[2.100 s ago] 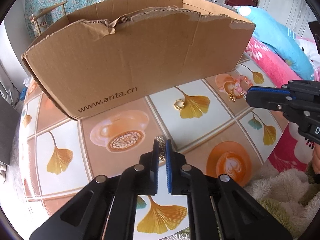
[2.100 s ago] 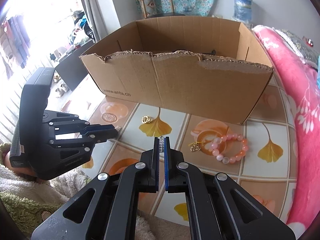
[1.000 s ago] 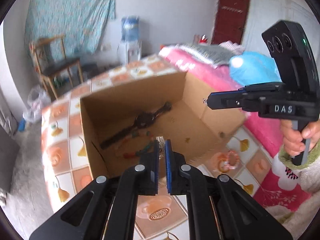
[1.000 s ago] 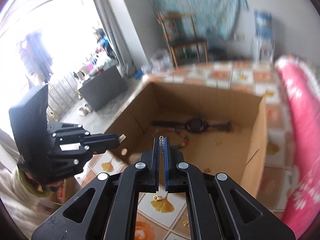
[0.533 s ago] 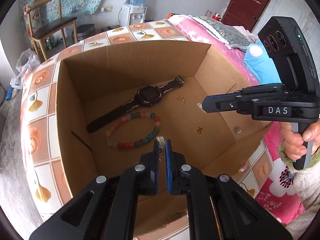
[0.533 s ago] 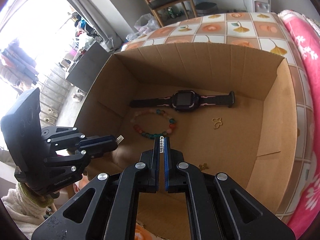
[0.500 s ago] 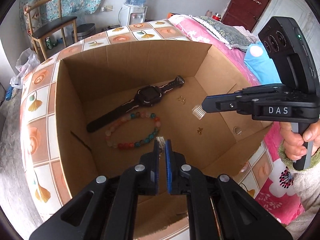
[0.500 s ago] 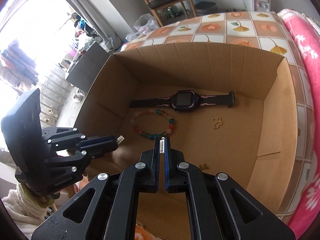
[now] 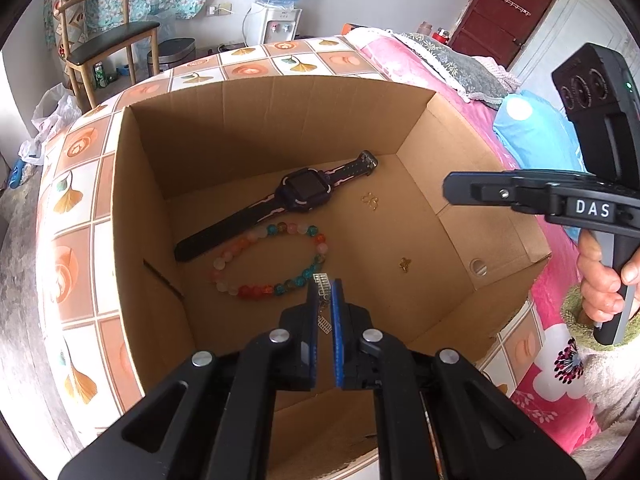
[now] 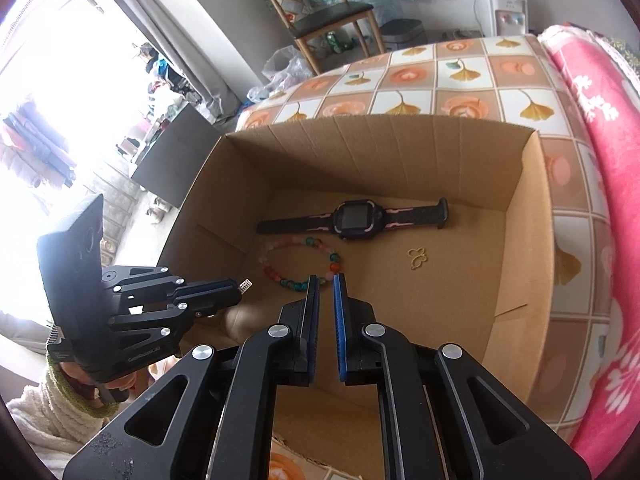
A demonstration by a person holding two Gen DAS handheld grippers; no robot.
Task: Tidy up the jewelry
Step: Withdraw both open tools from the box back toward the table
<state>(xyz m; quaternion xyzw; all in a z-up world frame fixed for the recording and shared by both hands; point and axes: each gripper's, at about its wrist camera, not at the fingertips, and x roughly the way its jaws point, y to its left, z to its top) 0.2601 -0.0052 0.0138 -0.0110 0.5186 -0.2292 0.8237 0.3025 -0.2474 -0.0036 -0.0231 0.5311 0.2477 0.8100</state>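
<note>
My left gripper hovers over the open cardboard box and is shut on a small silver earring that sticks up between its pads. My right gripper is also above the box, slightly open and empty; it shows in the left wrist view. On the box floor lie a black and pink watch, a multicoloured bead bracelet, a gold loop piece and a small gold charm.
The box stands on a table with a ginkgo-leaf tile cloth. A pink blanket lies to the right. A chair and a water dispenser stand behind the table.
The silver earring that my right gripper held is gone from between its pads, and its jaws have parted. Both grippers stay over the box; the left still holds its earring.
</note>
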